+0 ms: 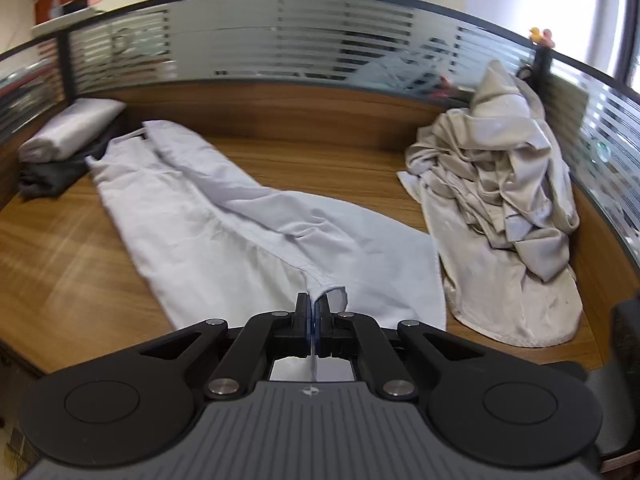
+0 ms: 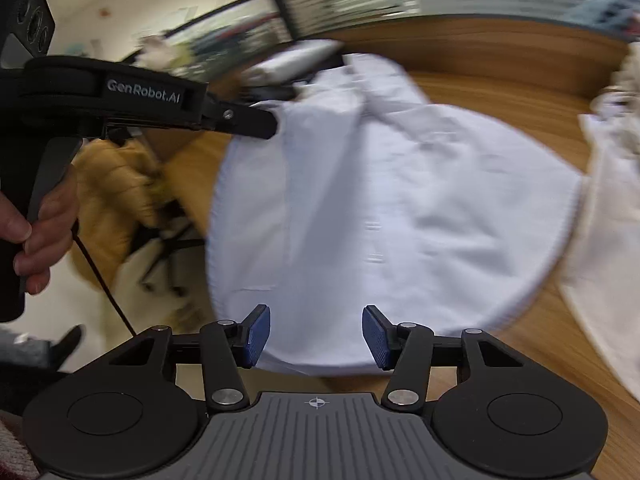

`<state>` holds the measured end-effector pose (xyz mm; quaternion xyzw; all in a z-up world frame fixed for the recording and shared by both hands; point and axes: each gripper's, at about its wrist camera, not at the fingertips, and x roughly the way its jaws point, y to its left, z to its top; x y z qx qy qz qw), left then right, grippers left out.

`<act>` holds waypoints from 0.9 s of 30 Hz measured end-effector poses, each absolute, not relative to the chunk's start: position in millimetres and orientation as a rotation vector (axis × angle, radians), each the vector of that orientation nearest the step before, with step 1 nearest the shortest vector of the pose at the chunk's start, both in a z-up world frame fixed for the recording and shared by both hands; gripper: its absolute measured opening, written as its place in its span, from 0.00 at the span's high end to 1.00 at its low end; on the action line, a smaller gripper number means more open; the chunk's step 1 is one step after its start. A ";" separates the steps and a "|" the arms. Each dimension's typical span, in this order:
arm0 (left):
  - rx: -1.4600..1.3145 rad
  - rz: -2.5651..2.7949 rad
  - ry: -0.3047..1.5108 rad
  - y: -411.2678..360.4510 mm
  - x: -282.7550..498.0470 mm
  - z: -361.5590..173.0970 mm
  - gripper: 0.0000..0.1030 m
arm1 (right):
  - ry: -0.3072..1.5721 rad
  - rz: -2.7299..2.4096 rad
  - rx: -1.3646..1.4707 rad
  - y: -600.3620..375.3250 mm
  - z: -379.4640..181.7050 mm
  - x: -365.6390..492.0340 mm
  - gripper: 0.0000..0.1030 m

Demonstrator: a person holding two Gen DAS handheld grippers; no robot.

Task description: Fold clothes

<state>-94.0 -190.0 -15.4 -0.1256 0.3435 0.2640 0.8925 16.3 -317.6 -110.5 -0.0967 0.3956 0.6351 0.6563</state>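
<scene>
A pale white garment [image 1: 240, 220] lies stretched out on the wooden desk [image 1: 60, 260], running from the far left toward the near edge. My left gripper [image 1: 313, 308] is shut on a seamed hem of that garment and lifts it a little off the desk. In the right wrist view the white garment [image 2: 400, 200] spreads wide, and the left gripper [image 2: 270, 124] pinches its left edge, with a person's hand [image 2: 40, 224] on the handle. My right gripper [image 2: 316, 336] hovers at the garment's near edge. Its blue pads [image 2: 256, 336] stand apart, cloth showing between them but not pressed.
A crumpled beige pile of clothes [image 1: 500, 184] fills the right side of the desk, its edge [image 2: 608, 200] beside the white garment. A folded white piece on dark cloth [image 1: 68, 132] sits at the far left. A striped glass partition [image 1: 280, 48] rings the desk.
</scene>
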 end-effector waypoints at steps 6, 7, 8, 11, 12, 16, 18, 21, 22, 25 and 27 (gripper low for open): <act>-0.281 0.584 0.682 -189.5 -109.1 -8.9 0.99 | 0.939 1.462 -0.149 -295.6 -112.4 22.7 0.63; -0.282 0.587 0.674 -189.8 -111.1 -7.9 0.99 | 0.941 1.461 -0.134 -294.5 -110.3 25.9 0.63; -0.285 0.590 0.669 -190.3 -113.2 -7.4 0.99 | 0.946 1.451 -0.120 -294.2 -108.5 30.2 0.63; -0.292 0.599 0.658 -192.8 -118.8 -7.0 0.99 | 0.963 1.433 -0.096 -287.0 -110.3 40.1 0.62; -0.291 0.601 0.656 -193.5 -120.4 -7.4 0.99 | 0.964 1.434 -0.111 -282.5 -112.7 40.6 0.62; -0.294 0.610 0.647 -196.4 -126.3 -10.3 0.99 | 0.966 1.427 -0.274 -272.0 -130.2 28.2 0.63; -0.302 0.618 0.641 -197.0 -129.6 -12.4 0.99 | 0.976 1.394 -0.312 -276.1 -137.6 26.7 0.64; -0.309 0.623 0.639 -196.7 -133.4 -16.9 0.99 | 0.980 1.310 -0.305 -295.8 -142.6 32.0 0.65; -0.314 0.625 0.640 -195.9 -133.9 -18.5 0.99 | 0.965 1.285 -0.314 -300.8 -143.0 31.8 0.65; -0.329 0.626 0.647 -191.4 -134.7 -22.7 0.99 | 0.918 1.209 -0.343 -315.6 -144.1 31.0 0.65; -0.332 0.624 0.649 -187.6 -134.1 -23.9 0.99 | 0.846 1.214 -0.419 -310.5 -143.2 25.0 0.66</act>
